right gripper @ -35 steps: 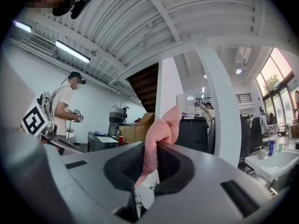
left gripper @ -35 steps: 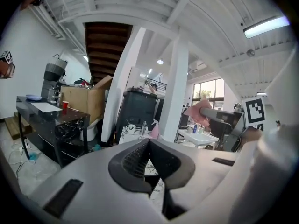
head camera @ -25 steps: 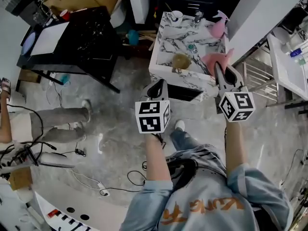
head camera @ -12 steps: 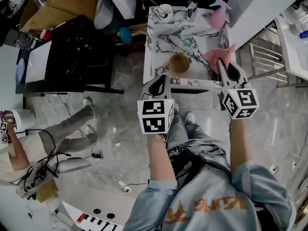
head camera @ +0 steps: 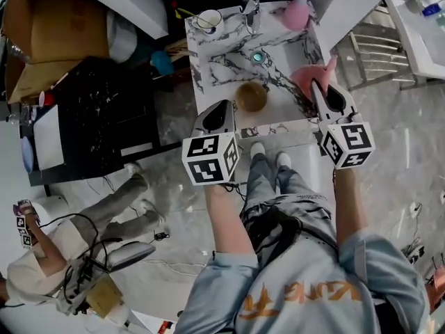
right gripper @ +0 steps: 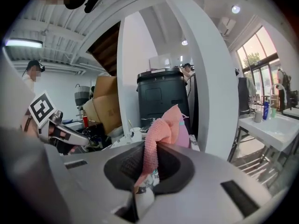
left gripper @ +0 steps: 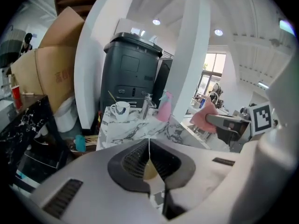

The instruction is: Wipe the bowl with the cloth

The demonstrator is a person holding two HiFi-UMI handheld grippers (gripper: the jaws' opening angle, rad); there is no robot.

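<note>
A brown bowl [head camera: 252, 96] stands near the front edge of the marble table [head camera: 215, 61]. My left gripper [head camera: 227, 104] is shut and empty, its tips just left of the bowl over the table's front edge; in the left gripper view its jaws [left gripper: 149, 143] meet in a thin line. A pink cloth [head camera: 309, 77] is bunched to the right of the bowl, and my right gripper [head camera: 314, 83] is shut on it. In the right gripper view the cloth [right gripper: 161, 132] stands up from between the jaws. Whether the cloth rests on the table I cannot tell.
At the back of the table stand a white cup [head camera: 207, 21], a faucet [head camera: 250, 9] and a pink spray bottle [head camera: 295, 9]. A black table [head camera: 97, 117] and cardboard boxes [head camera: 35, 47] are to the left, a metal rack [head camera: 368, 54] to the right. A person [head camera: 42, 270] sits on the floor.
Both grippers have come forward and down to the table. The left one has gone from short of the table to beside the bowl. The cloth stays in the right gripper.
</note>
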